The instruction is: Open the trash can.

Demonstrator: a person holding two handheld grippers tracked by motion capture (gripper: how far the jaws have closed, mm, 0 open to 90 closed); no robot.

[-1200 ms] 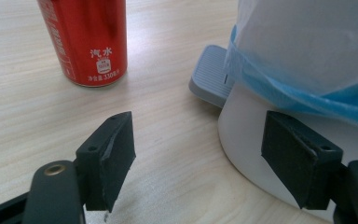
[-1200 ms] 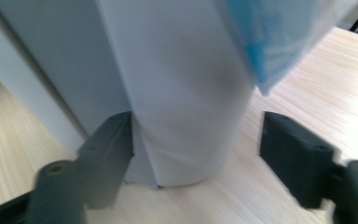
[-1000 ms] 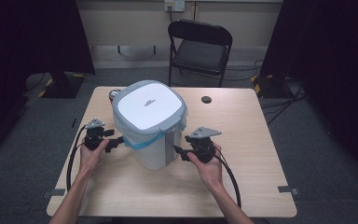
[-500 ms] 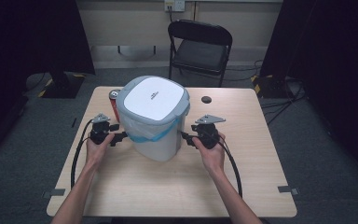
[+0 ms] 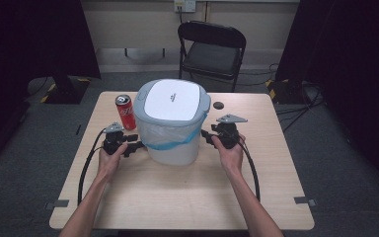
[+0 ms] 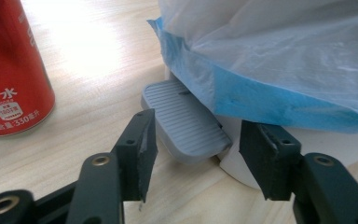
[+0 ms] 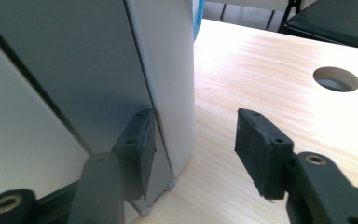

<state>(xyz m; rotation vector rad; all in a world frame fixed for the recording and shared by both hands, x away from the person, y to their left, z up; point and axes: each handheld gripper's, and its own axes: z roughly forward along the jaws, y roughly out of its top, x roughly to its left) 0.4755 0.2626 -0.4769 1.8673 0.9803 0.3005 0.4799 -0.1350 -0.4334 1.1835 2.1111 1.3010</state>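
A white pedal bin (image 5: 170, 123) with a grey lid and a blue-edged liner bag stands at mid-table. My left gripper (image 5: 133, 146) is at its left foot. The left jaws have just been closing but stand open, either side of the grey pedal (image 6: 184, 121), and the pads do not press on it. The bag (image 6: 270, 60) hangs above it. My right gripper (image 5: 206, 136) is at the bin's right side. Its jaws have also just been closing and stand open (image 7: 196, 144). One pad is against the bin's wall (image 7: 74, 70), the other clear of it.
A red soda can (image 5: 125, 112) stands upright just left of the bin, and close beside my left gripper (image 6: 9, 70). There is a round cable hole (image 5: 219, 104) in the tabletop behind the right gripper. A black folding chair (image 5: 212, 49) stands beyond the far edge.
The bin has shifted away from the person and a little right, uncovering the red can. Both hands moved forward alongside it, and both pairs of jaws narrowed.
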